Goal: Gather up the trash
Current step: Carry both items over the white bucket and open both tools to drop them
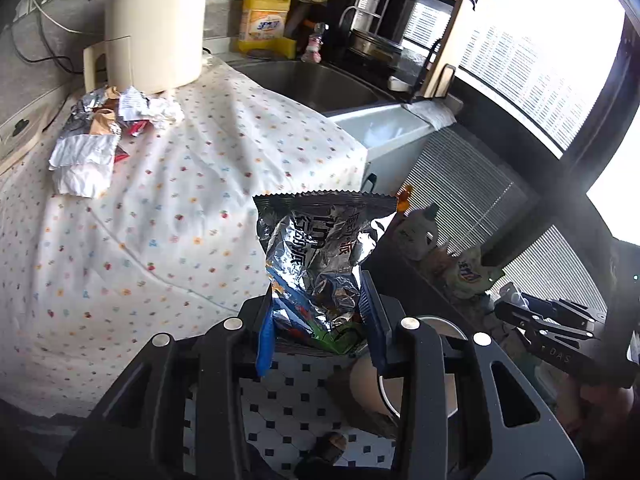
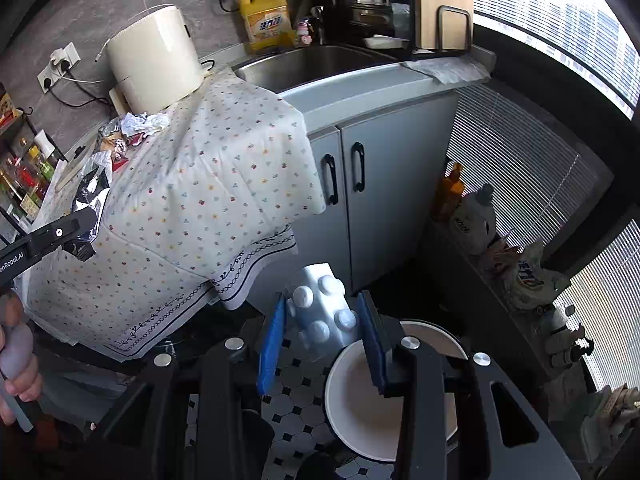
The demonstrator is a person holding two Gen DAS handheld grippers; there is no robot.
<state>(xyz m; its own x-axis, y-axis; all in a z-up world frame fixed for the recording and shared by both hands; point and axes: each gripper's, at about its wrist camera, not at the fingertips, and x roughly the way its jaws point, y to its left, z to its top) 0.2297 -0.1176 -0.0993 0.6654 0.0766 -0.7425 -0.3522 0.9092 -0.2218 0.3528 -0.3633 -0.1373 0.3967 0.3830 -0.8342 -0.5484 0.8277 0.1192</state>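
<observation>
The right gripper (image 2: 322, 326) clamps a white blister pack (image 2: 324, 312) almost directly above the white bin (image 2: 352, 408) — nearer than the left. The left gripper (image 1: 320, 316), off beside the counter, pinches a foil wrapper (image 1: 320, 248) upright — bin down-right.

Each camera sits on a hand-held gripper, looking forward and down. Both see the cloth-covered tabletop (image 1: 160, 208) (image 2: 192, 184) at ten o'clock and the sink (image 1: 312, 80) (image 2: 316, 64) at twelve.

A crumpled silver foil snack bag (image 1: 320, 256) stands upright; a white knobbed foam block (image 2: 324, 312) tilts above the white round bin (image 2: 360, 400); crumpled wrappers (image 1: 108, 124) lie heaped on the worktop.
</observation>
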